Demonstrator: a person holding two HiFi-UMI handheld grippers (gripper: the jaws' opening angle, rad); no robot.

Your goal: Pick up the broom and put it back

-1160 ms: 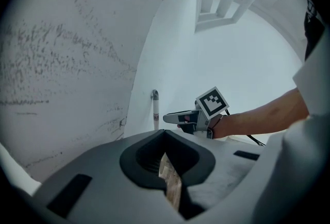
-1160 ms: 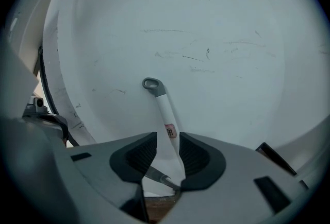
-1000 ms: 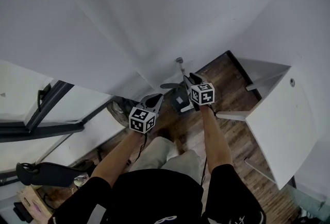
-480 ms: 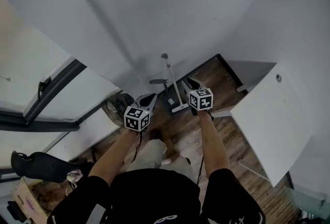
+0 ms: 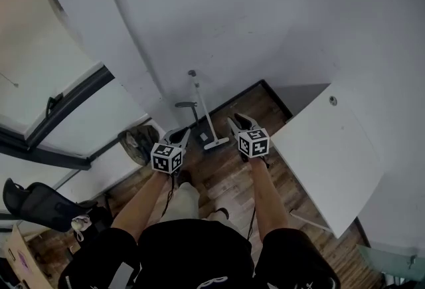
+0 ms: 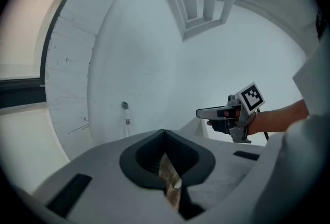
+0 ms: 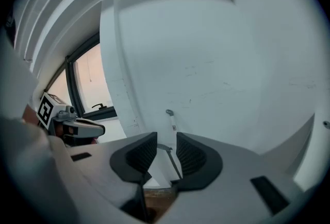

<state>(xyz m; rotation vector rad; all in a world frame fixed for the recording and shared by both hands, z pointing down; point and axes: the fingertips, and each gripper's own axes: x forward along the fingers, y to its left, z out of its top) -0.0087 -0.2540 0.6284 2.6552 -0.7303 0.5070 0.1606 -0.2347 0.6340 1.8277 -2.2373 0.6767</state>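
Observation:
The broom (image 5: 202,110) leans upright against the white wall, its head (image 5: 216,144) on the wooden floor. In the right gripper view its thin handle (image 7: 171,124) shows beyond the jaw gap. My right gripper (image 5: 235,121) hangs open and empty just right of the broom, apart from it. Its jaws (image 7: 166,153) stand parted with nothing between them. My left gripper (image 5: 181,133) is left of the broom, also apart from it. The left gripper (image 6: 165,134) has its jaws meeting, holding nothing. The broom handle's top (image 6: 125,106) shows ahead of it.
A dustpan handle (image 5: 186,105) stands by the broom at the wall. A white table (image 5: 332,161) fills the right side. On the left are a dark-framed window (image 5: 63,128), a grey bag (image 5: 136,143) and a black chair (image 5: 36,204).
Both grippers have drawn back and upward from the broom, the right one more. The broom stays leaning on the wall. The head view now shows more wall and window.

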